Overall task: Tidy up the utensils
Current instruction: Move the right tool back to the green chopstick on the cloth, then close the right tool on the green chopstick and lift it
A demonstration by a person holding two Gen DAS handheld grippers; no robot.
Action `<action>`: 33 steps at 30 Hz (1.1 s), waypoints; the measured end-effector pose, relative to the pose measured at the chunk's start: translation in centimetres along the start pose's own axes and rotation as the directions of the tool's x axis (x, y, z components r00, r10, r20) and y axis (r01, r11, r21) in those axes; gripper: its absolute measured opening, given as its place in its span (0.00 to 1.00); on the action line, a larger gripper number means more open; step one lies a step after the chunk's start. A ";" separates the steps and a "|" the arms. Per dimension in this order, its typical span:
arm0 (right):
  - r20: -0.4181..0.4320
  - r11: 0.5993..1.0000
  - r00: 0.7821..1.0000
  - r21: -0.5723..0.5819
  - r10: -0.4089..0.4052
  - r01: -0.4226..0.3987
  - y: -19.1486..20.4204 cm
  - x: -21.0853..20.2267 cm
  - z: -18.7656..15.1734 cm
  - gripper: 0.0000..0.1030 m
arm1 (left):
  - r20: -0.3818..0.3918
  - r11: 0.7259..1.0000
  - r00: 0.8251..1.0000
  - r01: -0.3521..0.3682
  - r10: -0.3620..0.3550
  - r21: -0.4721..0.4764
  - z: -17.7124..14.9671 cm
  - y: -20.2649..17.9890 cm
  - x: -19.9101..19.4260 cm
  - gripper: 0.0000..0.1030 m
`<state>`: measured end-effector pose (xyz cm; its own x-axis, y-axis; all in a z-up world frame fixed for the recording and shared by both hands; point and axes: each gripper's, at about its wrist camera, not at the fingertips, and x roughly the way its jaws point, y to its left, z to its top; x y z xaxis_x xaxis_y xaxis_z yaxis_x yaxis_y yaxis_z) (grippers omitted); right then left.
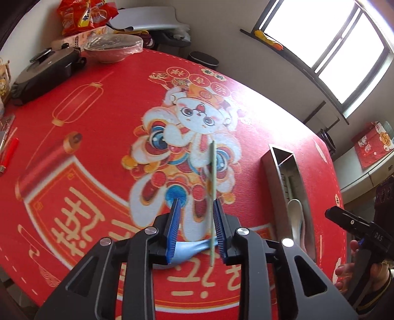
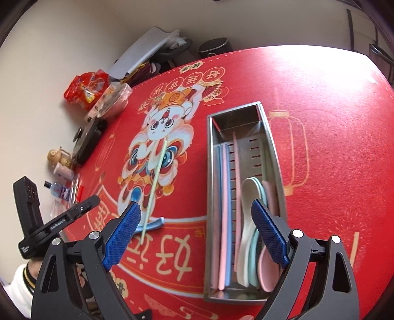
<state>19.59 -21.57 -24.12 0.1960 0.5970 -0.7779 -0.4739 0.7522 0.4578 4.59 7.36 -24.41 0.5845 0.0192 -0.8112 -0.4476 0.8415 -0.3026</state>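
A pale green chopstick [image 1: 212, 187] lies on the red tablecloth, resting across a light blue spoon [image 1: 192, 248]. My left gripper [image 1: 195, 219] is open above both, its right pad close beside the chopstick. In the right wrist view the chopstick [image 2: 155, 187] and the blue spoon [image 2: 152, 224] lie left of a steel tray [image 2: 210, 172]. The tray holds pink and blue chopsticks [image 2: 222, 209] and white, green and pink spoons [image 2: 248, 221]. My right gripper [image 2: 195, 231] is open and empty, over the tray's near end. The tray also shows in the left wrist view [image 1: 275, 172].
A black cooker [image 1: 46, 73] and a covered bowl [image 1: 113, 48] stand at the table's far left. Red snack bags [image 1: 83, 14] lie behind them. A red-handled tool [image 1: 8, 153] lies at the left edge. Small bottles and a wooden figure [image 2: 57, 157] stand along the wall.
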 end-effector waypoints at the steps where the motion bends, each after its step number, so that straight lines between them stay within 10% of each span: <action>1: -0.006 1.000 1.000 0.002 0.006 -0.006 0.6 0.4 0.0 0.85 | 0.003 1.000 1.000 -0.014 0.014 0.016 0.0 0.5 -0.2 0.30; 16: -0.093 0.987 0.992 -0.144 -0.083 0.069 9.8 8.8 0.3 0.85 | 0.016 0.988 0.999 -0.052 0.050 0.147 0.2 6.3 -1.4 0.39; 24: -0.102 0.964 0.970 -0.173 -0.221 0.202 11.5 14.8 1.3 0.44 | 0.026 0.990 0.996 -0.090 0.088 0.108 0.9 11.0 -1.5 0.51; 33: -0.116 0.943 0.946 -0.176 -0.303 0.281 12.3 18.3 0.9 0.28 | 0.030 0.988 0.990 -0.138 0.136 0.066 1.8 14.5 -1.4 0.80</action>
<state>18.16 -1.11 -32.34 0.2293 0.3044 -0.9245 -0.5435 0.8280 0.1378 -1.50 20.51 -26.72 0.5382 0.1495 -0.8295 -0.4784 0.8644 -0.1546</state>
